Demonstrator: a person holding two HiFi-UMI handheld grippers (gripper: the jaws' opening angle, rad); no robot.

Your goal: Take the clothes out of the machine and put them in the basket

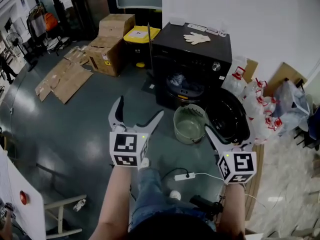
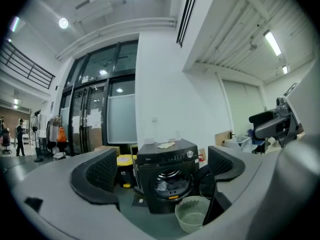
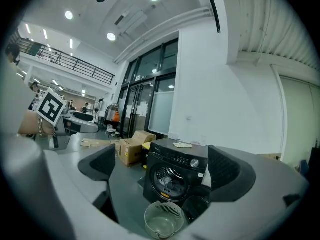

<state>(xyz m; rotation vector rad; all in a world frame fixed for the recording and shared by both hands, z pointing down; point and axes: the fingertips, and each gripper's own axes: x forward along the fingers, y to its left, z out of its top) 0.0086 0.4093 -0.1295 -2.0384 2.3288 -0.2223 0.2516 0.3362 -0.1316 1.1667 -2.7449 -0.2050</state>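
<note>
A black front-loading machine (image 1: 192, 59) stands against the wall with its round door (image 1: 231, 115) swung open to the right. Dark and pale clothes (image 1: 181, 84) lie in the drum, also visible in the left gripper view (image 2: 167, 184) and the right gripper view (image 3: 167, 180). A pale green basket (image 1: 190, 124) sits empty on the floor just in front of the drum. My left gripper (image 1: 140, 106) is open, well short of the basket and holding nothing. My right gripper (image 1: 227, 136) is open and empty too, near the door's lower edge.
White gloves (image 1: 196, 38) lie on the machine's top. Cardboard boxes (image 1: 110, 44) and a yellow-lidded bin (image 1: 141, 35) stand to its left, with flattened cardboard (image 1: 62, 76) on the floor. Jugs with red caps (image 1: 256, 101) crowd the right. A power strip (image 1: 185, 176) lies near my feet.
</note>
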